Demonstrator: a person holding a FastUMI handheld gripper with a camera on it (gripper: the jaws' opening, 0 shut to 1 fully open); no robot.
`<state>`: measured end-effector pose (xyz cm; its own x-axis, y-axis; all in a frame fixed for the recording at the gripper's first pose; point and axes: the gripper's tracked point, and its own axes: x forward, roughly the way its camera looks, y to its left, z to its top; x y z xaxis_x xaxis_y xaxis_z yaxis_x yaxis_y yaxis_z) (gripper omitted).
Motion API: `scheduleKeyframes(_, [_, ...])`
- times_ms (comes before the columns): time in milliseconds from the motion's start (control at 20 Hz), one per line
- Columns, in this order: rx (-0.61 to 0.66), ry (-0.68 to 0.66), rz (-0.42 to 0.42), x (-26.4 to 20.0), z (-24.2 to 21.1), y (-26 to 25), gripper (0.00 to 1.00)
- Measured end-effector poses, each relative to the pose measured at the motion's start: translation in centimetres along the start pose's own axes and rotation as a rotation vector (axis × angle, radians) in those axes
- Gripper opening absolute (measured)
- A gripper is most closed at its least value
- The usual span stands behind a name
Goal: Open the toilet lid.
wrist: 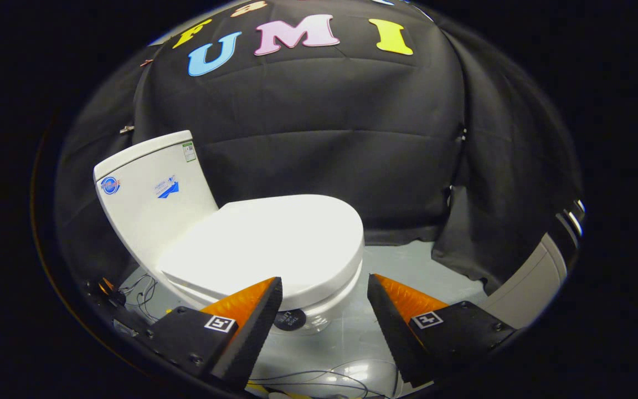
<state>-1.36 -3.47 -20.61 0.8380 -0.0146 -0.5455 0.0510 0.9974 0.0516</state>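
A white toilet stands just beyond my fingers, its flat lid (274,238) lying down shut over the bowl. The tank (153,194) rises behind the lid, to the left, with stickers on its side. My gripper (324,288) is open, and its two fingers are spread wide with nothing between them. The lid's front edge (346,271) sits just ahead of the gap, nearer to the left finger (252,316). The right finger (391,316) stands off to the side of the bowl over the floor.
Black cloth walls close the booth behind and to the right of the toilet. The floor (407,260) is pale grey. Thin cables (142,288) lie on the floor left of the bowl and under my fingers. A light cabinet-like edge (540,271) shows far right.
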Motion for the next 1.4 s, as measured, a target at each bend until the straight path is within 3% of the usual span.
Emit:
scheduleKeyframes(200, [0.176, 0.148, 0.08, 0.7, -3.5, 2.1, 0.99])
scheduleKeyframes(450, [0.4, 0.245, 0.103, 2.0, -7.6, 3.3, 0.98])
scheduleKeyframes(600, [0.539, 0.251, 0.164, 1.8, -10.4, 4.9, 0.83])
scheduleKeyframes(650, [0.576, 0.255, 0.154, 1.9, -11.1, 4.7, 0.83])
scheduleKeyframes(850, [0.687, 0.22, 0.154, 2.3, -10.8, 3.0, 0.82])
scheduleKeyframes(1150, [0.74, 0.188, 0.206, 3.7, -8.4, 4.4, 0.82])
scheduleKeyframes(1200, [0.742, 0.19, 0.177, 4.6, -8.9, 3.9, 0.71])
scheduleKeyframes(1300, [0.789, 0.184, 0.202, 4.4, -8.2, 3.6, 0.48])
scheduleKeyframes(1400, [0.808, 0.191, 0.215, 4.7, -8.4, 3.6, 0.48])
